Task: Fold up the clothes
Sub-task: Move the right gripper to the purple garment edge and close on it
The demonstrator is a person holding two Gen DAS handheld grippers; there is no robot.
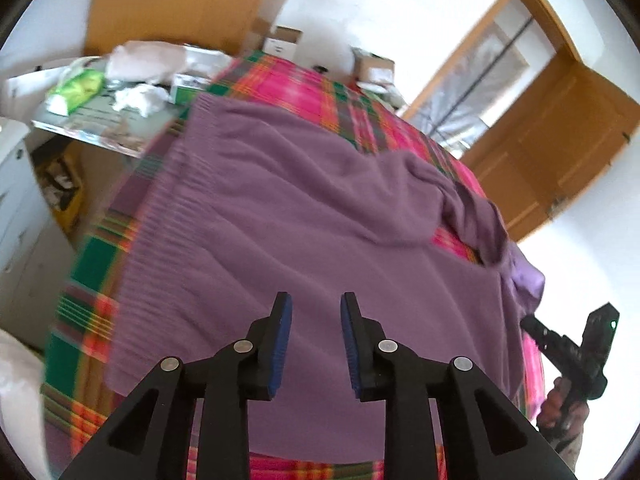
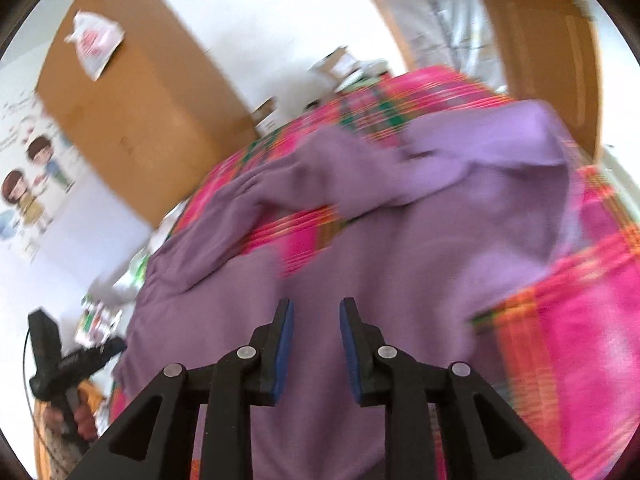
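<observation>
A purple sweater (image 1: 280,208) is lying spread across a bed covered in a pink and green plaid blanket (image 1: 304,84), one sleeve (image 2: 256,200) bunching loosely over the cover. The left gripper (image 1: 316,340) is hovering above the sweater's body, its blue-padded fingers (image 1: 280,340) standing narrowly apart with nothing between them. The right gripper (image 2: 316,344) is hanging over the garment likewise, fingers slightly parted and holding nothing.

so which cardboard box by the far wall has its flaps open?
The left cardboard box, behind the bed's far corner: its top flaps stand up. The right box, nearer the door, looks lower and closed, though it is small and blurred.
</observation>
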